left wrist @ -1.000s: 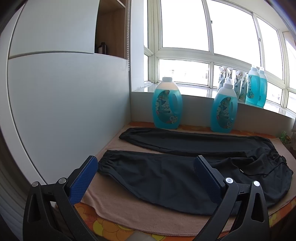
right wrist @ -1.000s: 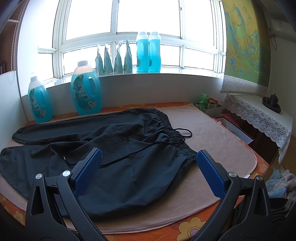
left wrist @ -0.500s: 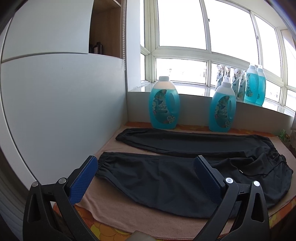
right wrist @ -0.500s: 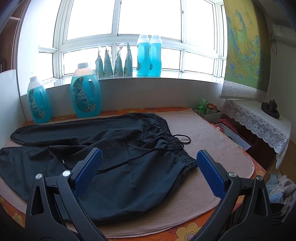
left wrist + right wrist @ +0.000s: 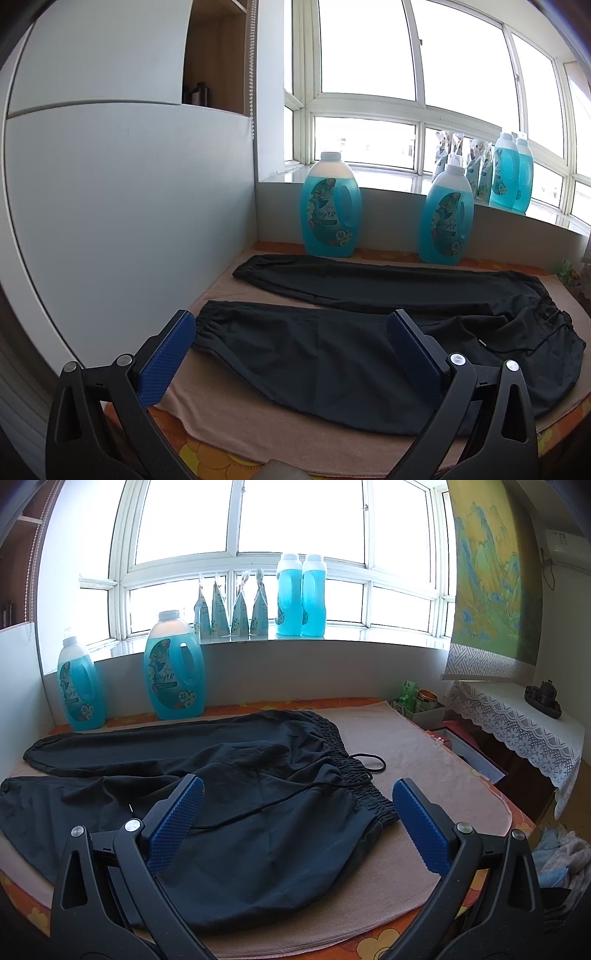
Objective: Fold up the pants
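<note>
Black elastic-cuffed pants (image 5: 236, 797) spread flat on beige cloth-covered table (image 5: 424, 760), legs apart, ready for folding; my left gripper (image 5: 291, 343) and right gripper (image 5: 297, 808) hover, fingers apart, empty.

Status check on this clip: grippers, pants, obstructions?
Left gripper open, empty. Right gripper open, empty. Black pants flat, unfolded on beige mat. Drawstring trailing loose; nothing blocking.

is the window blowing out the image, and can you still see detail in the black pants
Left wrist view: window panes pure white, pants nearly flat black. Right wrist view: same blown-out glass, but folds and waistband gathers still read; frames bow from fisheye in both.
</note>
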